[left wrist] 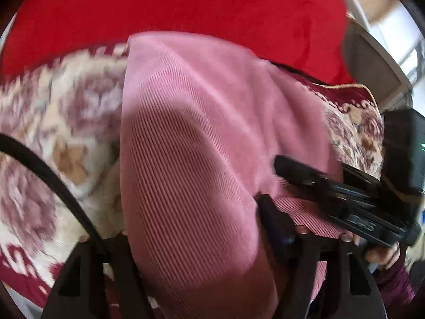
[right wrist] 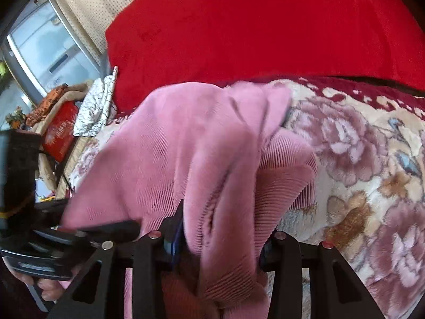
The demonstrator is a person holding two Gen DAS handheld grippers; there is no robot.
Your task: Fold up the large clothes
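The right gripper (right wrist: 223, 239) has a thick bunched fold of the pink ribbed garment (right wrist: 170, 154) between its two dark fingers, and the cloth fills the gap from one finger (right wrist: 174, 236) to the other, so the jaws look clamped on it. From that grip the garment rises and spreads away from the camera, its long axis running up and to the left across the bed toward the red blanket (right wrist: 252, 26).

In the left wrist view the left gripper (left wrist: 186, 247) straddles the same pink ribbed garment (left wrist: 186, 138); its fingers stand fairly wide, and cloth fills the space between them. The frame is blurred, so whether the pads press on it cannot be told. Here the garment stretches from the fingers up toward the red blanket (left wrist: 186, 5), its ribs running roughly along that length.

The right gripper (left wrist: 332, 194) shows at the right of this view, lying across the garment's edge, a hand (left wrist: 382, 255) around its handle.

The garment lies draped on a floral bedspread (right wrist: 358, 159) of cream, mauve and brown, which runs out to both sides of it.
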